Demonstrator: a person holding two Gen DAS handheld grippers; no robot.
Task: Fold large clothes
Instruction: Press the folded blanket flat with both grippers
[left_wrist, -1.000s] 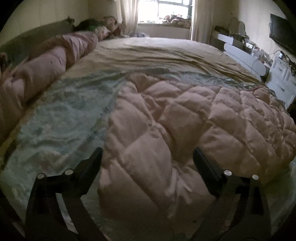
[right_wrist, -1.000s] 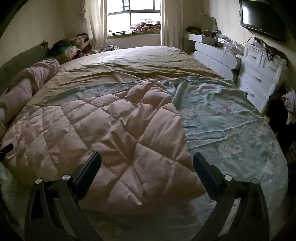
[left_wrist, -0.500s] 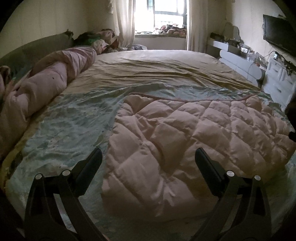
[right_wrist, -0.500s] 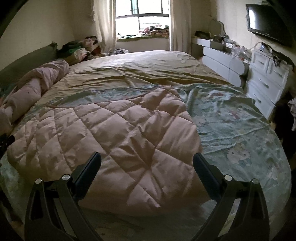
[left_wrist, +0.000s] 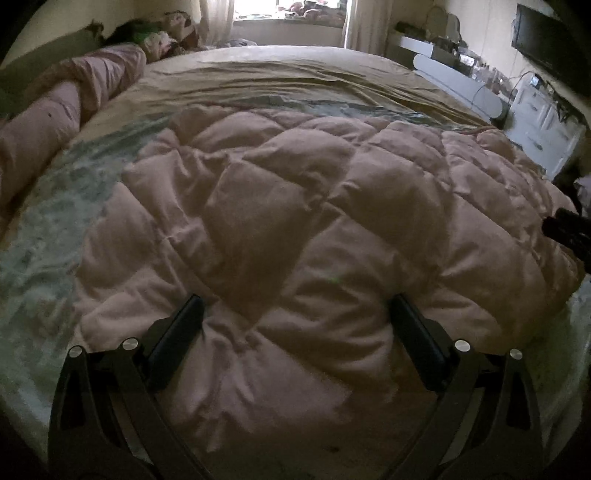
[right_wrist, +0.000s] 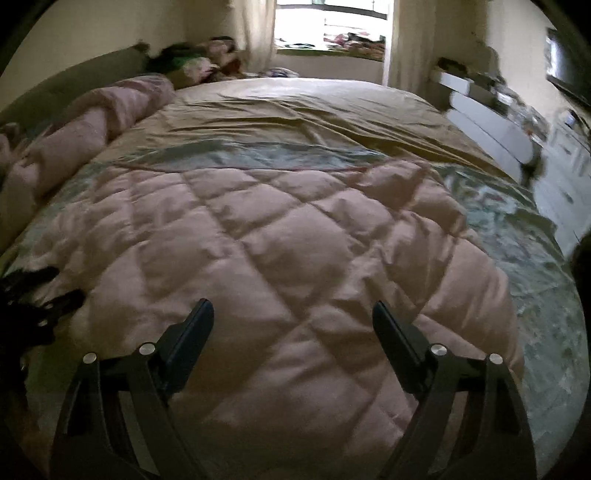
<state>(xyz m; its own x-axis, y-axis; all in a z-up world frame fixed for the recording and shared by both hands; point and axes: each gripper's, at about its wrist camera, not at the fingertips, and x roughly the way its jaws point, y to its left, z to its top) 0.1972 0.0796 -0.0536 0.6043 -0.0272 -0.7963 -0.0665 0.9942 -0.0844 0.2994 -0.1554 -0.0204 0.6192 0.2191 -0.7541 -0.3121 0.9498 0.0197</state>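
Observation:
A large pink quilted garment (left_wrist: 314, 229) lies spread flat on the bed, filling most of both wrist views (right_wrist: 280, 266). My left gripper (left_wrist: 295, 310) hovers open low over its near edge, the quilted cloth lying under and between the wide-apart fingers. My right gripper (right_wrist: 293, 314) is over the same near edge further right, its jaws closing but still wide, with cloth below them and no pad pressing on it. The right gripper's tip (left_wrist: 565, 229) shows at the right rim of the left wrist view. The left gripper (right_wrist: 33, 295) shows at the left rim of the right wrist view.
The garment rests on a pale green patterned sheet (right_wrist: 524, 236) over a tan bedspread (right_wrist: 295, 110). A rolled pink blanket (left_wrist: 55, 125) lies along the left side. White drawers (left_wrist: 539, 122) and a shelf stand at the right; a window (right_wrist: 332, 22) is at the back.
Both grippers have come lower and closer over the garment's near edge, which now fills the views. The right gripper's fingers stand slightly nearer together than before.

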